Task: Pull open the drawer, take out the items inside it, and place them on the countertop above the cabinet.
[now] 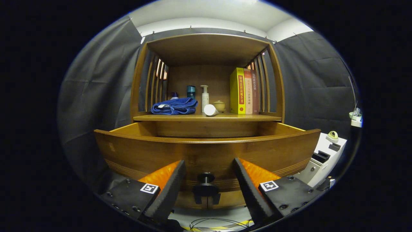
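A wooden cabinet's drawer stands pulled out toward me; its inside is hidden behind the tall front panel. A dark round knob sits low on that panel, between my fingers and apart from both. My gripper is open just in front of the drawer front. On the countertop above lie a folded blue towel, a white pump bottle, a white roll on its side, a small tan bowl, a teal cup and three upright books.
Slatted wooden sides and a top board enclose the shelf. A white unit with small items stands to the right of the cabinet. Cables lie on the floor below the fingers.
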